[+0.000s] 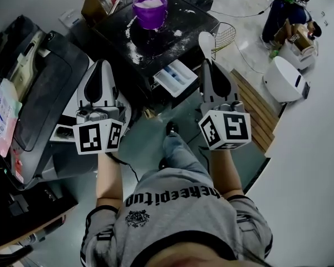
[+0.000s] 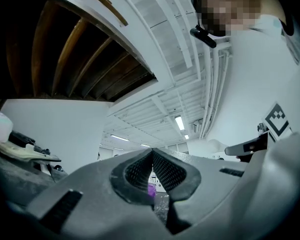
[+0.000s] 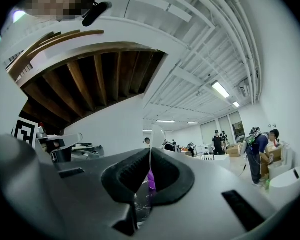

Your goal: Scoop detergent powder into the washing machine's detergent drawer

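Nearest, the person's grey shirt [image 1: 178, 204] fills the bottom of the head view, with both forearms reaching forward. The left gripper [image 1: 102, 65] has its jaws pressed together at the tips with nothing between them. It hovers apart from the washing machine [image 1: 172, 29], off its front left. The right gripper [image 1: 207, 63] is clenched on the handle of a white spoon [image 1: 206, 40], which the right gripper view shows edge-on between the pads. The spoon's bowl points ahead over the machine's right front corner. Between the two grippers, and lower, the white detergent drawer [image 1: 175, 78] stands pulled out of the machine's front. Farther back on the machine's dark top, dusted with spilled white powder [image 1: 134, 48], sits a purple tub [image 1: 150, 10] holding detergent powder. A cardboard box [image 1: 97, 1] stands just left of the tub.
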The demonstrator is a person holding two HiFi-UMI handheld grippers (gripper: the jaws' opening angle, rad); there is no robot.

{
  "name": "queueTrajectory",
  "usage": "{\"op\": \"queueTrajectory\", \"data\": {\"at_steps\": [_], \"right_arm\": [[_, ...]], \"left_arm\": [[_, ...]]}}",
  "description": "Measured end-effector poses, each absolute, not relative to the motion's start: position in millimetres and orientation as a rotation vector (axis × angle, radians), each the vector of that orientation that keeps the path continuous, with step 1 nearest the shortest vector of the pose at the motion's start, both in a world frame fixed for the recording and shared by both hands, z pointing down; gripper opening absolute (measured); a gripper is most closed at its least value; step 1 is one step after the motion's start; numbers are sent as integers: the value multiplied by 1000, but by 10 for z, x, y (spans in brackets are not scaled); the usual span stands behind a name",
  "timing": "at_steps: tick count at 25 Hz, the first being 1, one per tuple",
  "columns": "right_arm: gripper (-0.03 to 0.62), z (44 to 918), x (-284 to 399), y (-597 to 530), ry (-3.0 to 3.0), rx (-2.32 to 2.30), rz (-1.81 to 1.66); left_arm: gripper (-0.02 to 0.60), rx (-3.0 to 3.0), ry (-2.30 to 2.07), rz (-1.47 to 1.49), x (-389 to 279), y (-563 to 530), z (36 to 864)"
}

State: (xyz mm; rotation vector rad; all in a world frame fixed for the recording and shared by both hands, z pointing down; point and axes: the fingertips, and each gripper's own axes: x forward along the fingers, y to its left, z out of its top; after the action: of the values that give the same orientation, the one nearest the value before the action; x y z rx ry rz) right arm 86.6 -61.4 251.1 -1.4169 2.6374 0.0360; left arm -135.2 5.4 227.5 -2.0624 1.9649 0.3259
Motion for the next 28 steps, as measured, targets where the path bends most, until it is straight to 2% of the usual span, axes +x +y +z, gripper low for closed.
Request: {"op": "queueTrajectory", "data": {"at_steps": [15, 28], "right_arm": [[8, 2279, 524, -2107, 2686, -1302, 45], [8, 2310, 92, -3074, 2895, -1000, -33]], "left_arm": [[5, -1987, 1993, 325, -1619, -1262, 2040], [5, -1903, 2039, 292, -1802, -2007, 2012]]}}
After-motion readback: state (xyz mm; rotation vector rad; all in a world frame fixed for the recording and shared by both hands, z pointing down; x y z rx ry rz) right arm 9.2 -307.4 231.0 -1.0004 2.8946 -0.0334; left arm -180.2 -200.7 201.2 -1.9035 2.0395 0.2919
